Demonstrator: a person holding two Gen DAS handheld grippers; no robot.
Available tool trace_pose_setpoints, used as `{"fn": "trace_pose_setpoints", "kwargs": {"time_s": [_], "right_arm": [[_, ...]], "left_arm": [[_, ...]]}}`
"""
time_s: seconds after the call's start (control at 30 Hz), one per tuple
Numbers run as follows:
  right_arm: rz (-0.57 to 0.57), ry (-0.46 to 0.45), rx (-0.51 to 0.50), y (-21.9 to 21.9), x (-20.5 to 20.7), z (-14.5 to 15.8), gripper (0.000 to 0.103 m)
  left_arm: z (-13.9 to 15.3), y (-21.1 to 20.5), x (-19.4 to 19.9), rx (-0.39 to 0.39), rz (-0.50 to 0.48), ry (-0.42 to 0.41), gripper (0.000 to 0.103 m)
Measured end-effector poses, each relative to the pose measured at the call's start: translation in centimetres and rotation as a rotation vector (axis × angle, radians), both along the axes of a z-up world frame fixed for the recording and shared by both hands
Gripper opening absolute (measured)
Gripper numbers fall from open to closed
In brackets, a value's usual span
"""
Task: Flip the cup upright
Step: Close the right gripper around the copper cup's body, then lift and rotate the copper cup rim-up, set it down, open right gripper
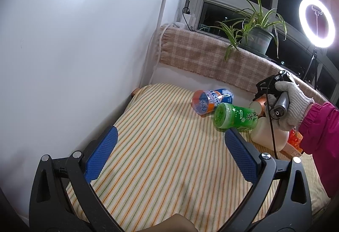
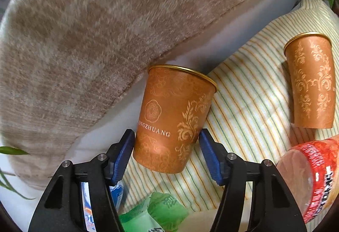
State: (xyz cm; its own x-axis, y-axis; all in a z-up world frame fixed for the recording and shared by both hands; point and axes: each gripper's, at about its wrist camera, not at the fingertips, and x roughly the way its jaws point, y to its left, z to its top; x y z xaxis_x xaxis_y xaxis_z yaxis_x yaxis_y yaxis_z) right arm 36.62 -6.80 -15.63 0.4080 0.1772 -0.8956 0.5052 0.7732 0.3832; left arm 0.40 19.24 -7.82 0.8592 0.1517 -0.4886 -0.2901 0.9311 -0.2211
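In the right wrist view an orange paper cup [image 2: 171,119] with a gold rim and gold floral print sits between my right gripper's [image 2: 167,143] blue pads, rim up in the frame, its base over the striped cloth [image 2: 243,105]. The pads touch or nearly touch its lower sides. A second orange cup [image 2: 311,81] stands apart at the right. In the left wrist view my left gripper [image 1: 169,145] is open and empty above the striped cloth [image 1: 161,153]. The gloved right hand [image 1: 292,102] holds the other gripper at the right, with the cup [image 1: 261,102] mostly hidden.
A blue-orange cup [image 1: 209,100] and a green cup [image 1: 235,115] lie on their sides mid-cloth, with a cream bottle [image 1: 269,134] beside them. A red-labelled jar [image 2: 313,177] is at the right. A plaid blanket [image 1: 211,56], potted plant [image 1: 256,35], ring light [image 1: 316,22] and white wall [image 1: 74,41] border the area.
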Motion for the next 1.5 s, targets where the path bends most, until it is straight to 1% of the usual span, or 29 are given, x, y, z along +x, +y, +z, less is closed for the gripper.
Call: {"fn": "trace_pose_setpoints", "kwargs": {"time_s": [0.1,0.17,0.33,0.57,0.63,0.73,0.77,0.93,0.97,1.0,1.13,1.17,1.27,1.37,1.43,1.5], "right_arm": [[0.005,-0.011,0.035,-0.3,-0.3,0.5,0.062],[0.011,-0.02,0.06,-1.6,-0.8,0.4,0.062],[0.028,-0.049,0.11,-2.5,-1.8,1.5,0.062],[0.135,-0.143,0.162,-2.9,-3.6,5.1,0.062],[0.177,-0.169,0.183,-2.8,-5.4,6.6,0.061],[0.25,-0.205,0.206,-3.2,-7.0,8.0,0.061],[0.282,-0.217,0.215,-4.8,-8.3,8.6,0.061],[0.44,-0.246,0.256,-5.7,-11.4,10.4,0.062],[0.473,-0.25,0.263,-5.6,-12.1,10.1,0.061],[0.518,-0.253,0.274,-6.3,-13.2,10.5,0.061],[0.651,-0.263,0.263,-7.0,-16.9,11.5,0.061],[0.674,-0.261,0.263,-7.3,-17.2,11.8,0.061],[0.766,-0.247,0.248,-7.6,-20.7,11.3,0.061],[0.826,-0.234,0.221,-7.5,-22.3,10.3,0.061],[0.859,-0.224,0.186,-7.0,-23.1,8.9,0.062],[0.873,-0.214,0.164,-7.1,-24.1,8.3,0.062]], "left_arm": [[0.4,-0.7,-0.1,0.01,-0.006,-0.007,0.103],[0.7,-1.2,-0.4,0.016,-0.01,-0.014,0.103],[1.6,-2.5,-1.3,0.042,-0.013,-0.03,0.103],[2.8,-3.9,-2.6,0.073,-0.005,-0.041,0.103],[3.2,-4.4,-3.0,0.086,-0.004,-0.045,0.103],[3.6,-5.2,-3.4,0.107,-0.002,-0.048,0.103],[3.8,-5.4,-3.5,0.111,-0.002,-0.048,0.103],[4.4,-6.6,-4.0,0.127,-0.008,-0.047,0.103],[4.5,-6.8,-4.1,0.129,-0.014,-0.044,0.103],[4.5,-7.0,-4.1,0.125,-0.02,-0.039,0.103],[4.6,-7.7,-4.0,0.114,-0.051,-0.019,0.103],[4.6,-8.0,-4.0,0.112,-0.063,-0.012,0.103],[4.5,-8.6,-3.7,0.088,-0.099,0.011,0.103],[4.1,-9.0,-3.0,0.04,-0.132,0.041,0.103],[3.8,-9.4,-2.7,0.026,-0.147,0.058,0.103],[3.5,-9.9,-2.3,0.014,-0.165,0.073,0.103]]}}
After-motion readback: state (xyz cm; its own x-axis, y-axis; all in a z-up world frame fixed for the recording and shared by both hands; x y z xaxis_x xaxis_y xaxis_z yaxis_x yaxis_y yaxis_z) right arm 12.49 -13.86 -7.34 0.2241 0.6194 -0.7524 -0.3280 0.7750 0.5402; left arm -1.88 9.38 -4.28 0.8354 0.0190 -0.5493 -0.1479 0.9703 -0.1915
